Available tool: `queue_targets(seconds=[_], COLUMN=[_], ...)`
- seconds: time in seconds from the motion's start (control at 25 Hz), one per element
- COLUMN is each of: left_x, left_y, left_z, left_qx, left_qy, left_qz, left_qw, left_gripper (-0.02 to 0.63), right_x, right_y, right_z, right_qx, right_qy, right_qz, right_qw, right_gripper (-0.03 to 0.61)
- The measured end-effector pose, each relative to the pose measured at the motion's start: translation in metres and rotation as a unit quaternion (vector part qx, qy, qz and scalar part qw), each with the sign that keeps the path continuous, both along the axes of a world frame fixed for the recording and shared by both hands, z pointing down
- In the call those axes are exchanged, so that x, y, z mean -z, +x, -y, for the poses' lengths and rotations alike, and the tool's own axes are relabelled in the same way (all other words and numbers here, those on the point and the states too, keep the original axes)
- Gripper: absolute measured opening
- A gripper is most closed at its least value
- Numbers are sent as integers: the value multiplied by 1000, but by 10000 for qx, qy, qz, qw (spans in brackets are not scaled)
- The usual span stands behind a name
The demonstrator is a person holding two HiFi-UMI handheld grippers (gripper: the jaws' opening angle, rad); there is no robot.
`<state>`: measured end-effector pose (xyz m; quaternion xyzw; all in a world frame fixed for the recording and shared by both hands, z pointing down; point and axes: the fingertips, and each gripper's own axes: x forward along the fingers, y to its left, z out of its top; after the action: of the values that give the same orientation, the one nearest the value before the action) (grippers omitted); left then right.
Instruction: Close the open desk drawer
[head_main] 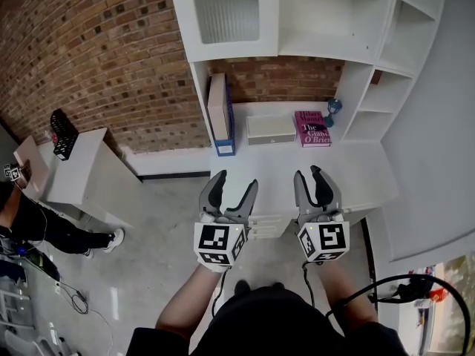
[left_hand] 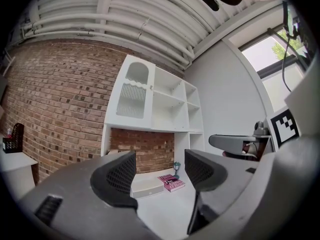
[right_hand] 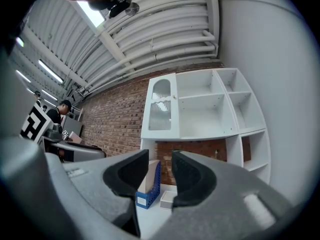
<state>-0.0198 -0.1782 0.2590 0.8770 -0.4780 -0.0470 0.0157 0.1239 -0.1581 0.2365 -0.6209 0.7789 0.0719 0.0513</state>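
White drawer fronts show just past the front edge of the white desk, between my two grippers. How far a drawer stands out I cannot tell from this angle. My left gripper is held level in front of the desk, open, with nothing between its jaws. Beside it my right gripper stands open with a narrower gap, also empty. Neither gripper touches the desk or the drawers. Neither gripper view shows the drawers.
On the desk stand a blue file holder, a white box and a pink book. White shelves rise above. A side table and a person are at left; a black cable hangs at right.
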Motion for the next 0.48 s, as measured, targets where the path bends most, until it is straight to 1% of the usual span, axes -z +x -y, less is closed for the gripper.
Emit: queue_targets(seconds=[0.48], left_x=[-3], left_y=[1], left_z=[11], left_qx=[-70], left_qy=[-101], left_qz=[-23], left_qw=[9999], left_gripper=[299], right_x=[-1], right_y=[-6], right_z=[10], right_qx=[97], right_qy=[-5], right_qz=[-75], right_qw=[9999], right_gripper=[143])
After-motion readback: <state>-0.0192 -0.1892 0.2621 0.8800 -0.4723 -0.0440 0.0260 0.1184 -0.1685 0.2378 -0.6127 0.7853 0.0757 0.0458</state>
